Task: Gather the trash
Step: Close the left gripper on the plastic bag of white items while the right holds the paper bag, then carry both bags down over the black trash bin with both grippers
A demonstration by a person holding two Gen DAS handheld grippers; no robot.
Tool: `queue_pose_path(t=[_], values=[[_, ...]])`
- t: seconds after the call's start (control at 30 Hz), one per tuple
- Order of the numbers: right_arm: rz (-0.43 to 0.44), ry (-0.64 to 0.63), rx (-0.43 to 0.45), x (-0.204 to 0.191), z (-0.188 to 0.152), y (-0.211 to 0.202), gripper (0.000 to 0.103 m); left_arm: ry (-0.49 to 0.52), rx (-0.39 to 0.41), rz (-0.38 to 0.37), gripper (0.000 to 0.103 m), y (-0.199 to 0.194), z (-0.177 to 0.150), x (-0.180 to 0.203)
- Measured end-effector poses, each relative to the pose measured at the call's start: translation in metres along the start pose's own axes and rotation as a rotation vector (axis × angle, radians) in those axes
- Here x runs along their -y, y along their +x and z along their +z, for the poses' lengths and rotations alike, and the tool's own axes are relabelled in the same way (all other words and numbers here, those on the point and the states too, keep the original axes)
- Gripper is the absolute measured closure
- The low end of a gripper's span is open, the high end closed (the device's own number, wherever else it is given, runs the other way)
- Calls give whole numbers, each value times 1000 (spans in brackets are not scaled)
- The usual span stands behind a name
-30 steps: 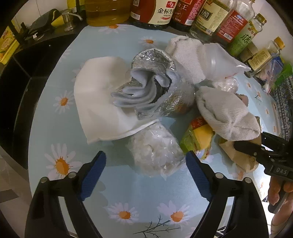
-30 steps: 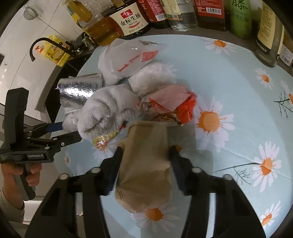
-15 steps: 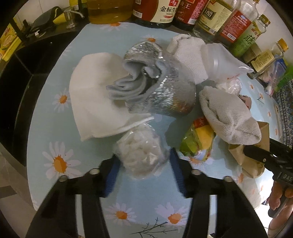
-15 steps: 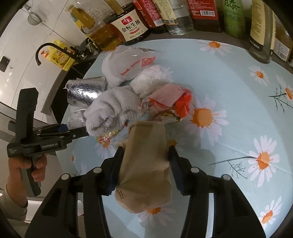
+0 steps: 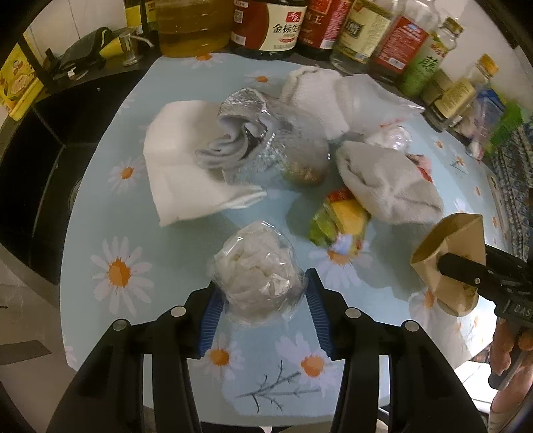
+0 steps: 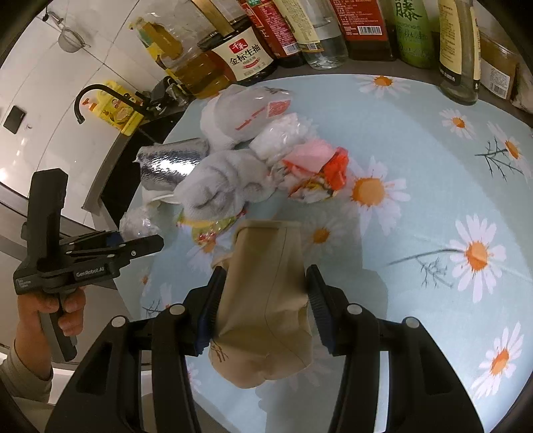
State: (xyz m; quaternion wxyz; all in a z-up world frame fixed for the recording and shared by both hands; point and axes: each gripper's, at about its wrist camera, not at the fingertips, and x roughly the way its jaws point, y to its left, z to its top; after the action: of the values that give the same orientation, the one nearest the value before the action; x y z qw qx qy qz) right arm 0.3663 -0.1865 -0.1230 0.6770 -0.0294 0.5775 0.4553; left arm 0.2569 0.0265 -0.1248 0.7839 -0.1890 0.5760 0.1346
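Note:
My left gripper (image 5: pixel 261 289) has its blue pads pressed on a clear plastic bag of crumpled white tissue (image 5: pixel 256 269), jaws still closing, just above the daisy-print table (image 5: pixel 110 239). My right gripper (image 6: pixel 265 276) is shut on a brown paper bag (image 6: pixel 266 299), held off the table at the right in the left wrist view (image 5: pixel 449 239). On the table lie a silver foil bag (image 5: pixel 276 146), a white napkin (image 5: pixel 180 160), a grey towel (image 5: pixel 389 180), a yellow-green wrapper (image 5: pixel 339 219), a white plastic bag (image 5: pixel 366 96) and a red-pink wrapper (image 6: pixel 319 166).
Sauce and oil bottles (image 5: pixel 283 26) line the far edge of the table. A black sink (image 5: pixel 33 150) with a tap (image 6: pixel 100 96) lies to the left. A hand (image 6: pixel 50 309) grips the left tool's handle.
The left jaws went from wide open around the tissue bag to pressed on it, and the bag has come up slightly. The right gripper moved a little with the brown bag.

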Motion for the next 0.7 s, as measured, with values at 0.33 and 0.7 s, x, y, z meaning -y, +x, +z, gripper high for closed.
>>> queue_pose_path(t=[0.33, 0.7], values=[[-24, 12, 39, -35, -26, -8, 53, 42, 52, -31, 57, -35, -34, -9], [-47, 55, 74, -93, -61, -6, 53, 142, 86, -87, 57, -67, -81, -36]])
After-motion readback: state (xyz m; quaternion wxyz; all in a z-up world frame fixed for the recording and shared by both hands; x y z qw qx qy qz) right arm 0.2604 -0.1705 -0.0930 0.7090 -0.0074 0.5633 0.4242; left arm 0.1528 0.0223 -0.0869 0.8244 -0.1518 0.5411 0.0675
